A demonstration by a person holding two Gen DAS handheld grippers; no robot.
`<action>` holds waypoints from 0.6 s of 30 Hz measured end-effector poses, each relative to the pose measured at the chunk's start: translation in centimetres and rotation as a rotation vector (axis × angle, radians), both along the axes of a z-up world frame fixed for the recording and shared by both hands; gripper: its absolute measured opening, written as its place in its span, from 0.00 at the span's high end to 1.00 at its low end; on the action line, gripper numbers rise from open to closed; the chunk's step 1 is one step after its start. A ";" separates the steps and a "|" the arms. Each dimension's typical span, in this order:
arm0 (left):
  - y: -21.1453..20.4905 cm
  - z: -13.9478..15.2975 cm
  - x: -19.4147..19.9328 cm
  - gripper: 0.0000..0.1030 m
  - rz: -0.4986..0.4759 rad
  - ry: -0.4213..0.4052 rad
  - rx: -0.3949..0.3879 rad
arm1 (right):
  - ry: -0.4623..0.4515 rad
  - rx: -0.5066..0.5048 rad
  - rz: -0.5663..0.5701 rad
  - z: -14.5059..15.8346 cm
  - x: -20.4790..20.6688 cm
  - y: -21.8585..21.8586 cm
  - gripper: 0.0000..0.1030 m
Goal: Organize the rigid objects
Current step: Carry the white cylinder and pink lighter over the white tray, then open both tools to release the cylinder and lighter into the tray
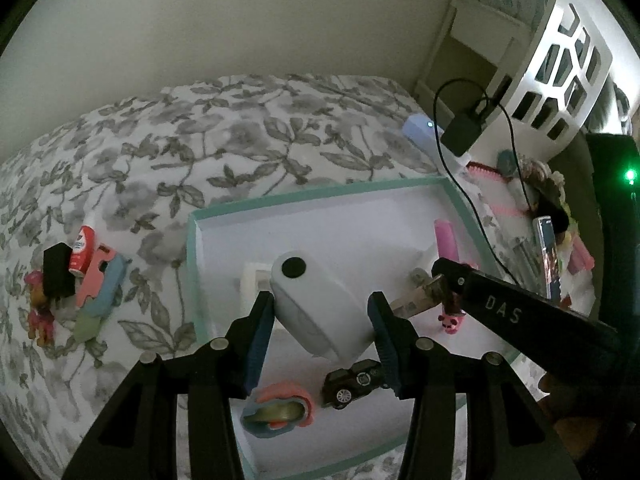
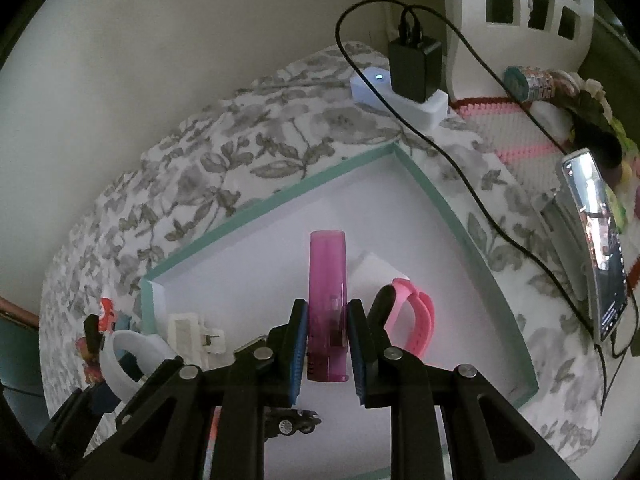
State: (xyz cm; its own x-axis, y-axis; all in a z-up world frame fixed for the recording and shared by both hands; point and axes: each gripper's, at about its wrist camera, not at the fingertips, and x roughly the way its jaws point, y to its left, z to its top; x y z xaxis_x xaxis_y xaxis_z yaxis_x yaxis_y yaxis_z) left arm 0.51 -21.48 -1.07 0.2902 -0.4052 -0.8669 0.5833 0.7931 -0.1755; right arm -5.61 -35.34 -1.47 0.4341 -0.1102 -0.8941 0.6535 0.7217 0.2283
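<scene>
A teal-rimmed white box (image 1: 320, 196) (image 2: 280, 192) lies on the floral bedspread. My left gripper (image 1: 322, 328) is shut on a white rounded device with a black dot (image 1: 316, 304) and holds it over the box. My right gripper (image 2: 328, 344) is shut on a translucent magenta case (image 2: 327, 300) above the box floor; it also shows in the left wrist view (image 1: 460, 276). In the box lie a toy car (image 1: 352, 386), a tape dispenser (image 1: 278, 410), a pink watch band (image 2: 416, 316), a white clip (image 2: 192, 332) and a small pink figure (image 1: 451, 322).
Left of the box lie a red-capped bottle (image 1: 82, 250), a black block (image 1: 58, 274), pink, blue and green flat pieces (image 1: 100, 284) and a small toy figure (image 1: 40, 312). A charger on a white power strip (image 2: 414, 68), its cable, a phone (image 2: 600, 240) and a white basket (image 1: 552, 76) stand right.
</scene>
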 end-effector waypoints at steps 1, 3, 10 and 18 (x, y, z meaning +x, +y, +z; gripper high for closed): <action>0.0 -0.1 0.0 0.51 -0.001 0.000 0.003 | 0.004 0.002 0.000 -0.1 0.0 0.0 0.79; -0.2 -0.3 0.0 0.51 -0.002 0.006 0.011 | 0.010 0.008 -0.002 -0.3 0.0 0.0 0.79; -0.4 -1.3 0.0 0.51 -0.011 0.030 0.035 | 0.026 0.023 -0.012 -0.9 -0.1 -0.3 0.79; -0.7 -1.6 -0.1 0.51 -0.021 0.037 0.047 | 0.031 0.026 -0.008 -1.1 0.0 -0.2 0.79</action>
State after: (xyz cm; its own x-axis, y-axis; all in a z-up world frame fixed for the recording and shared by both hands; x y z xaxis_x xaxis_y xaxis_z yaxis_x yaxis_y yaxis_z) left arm 0.43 -22.18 -2.69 0.2491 -0.3697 -0.8951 0.5940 0.7883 -0.1603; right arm -5.60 -35.58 -2.58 0.4054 -0.0901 -0.9097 0.6663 0.7105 0.2265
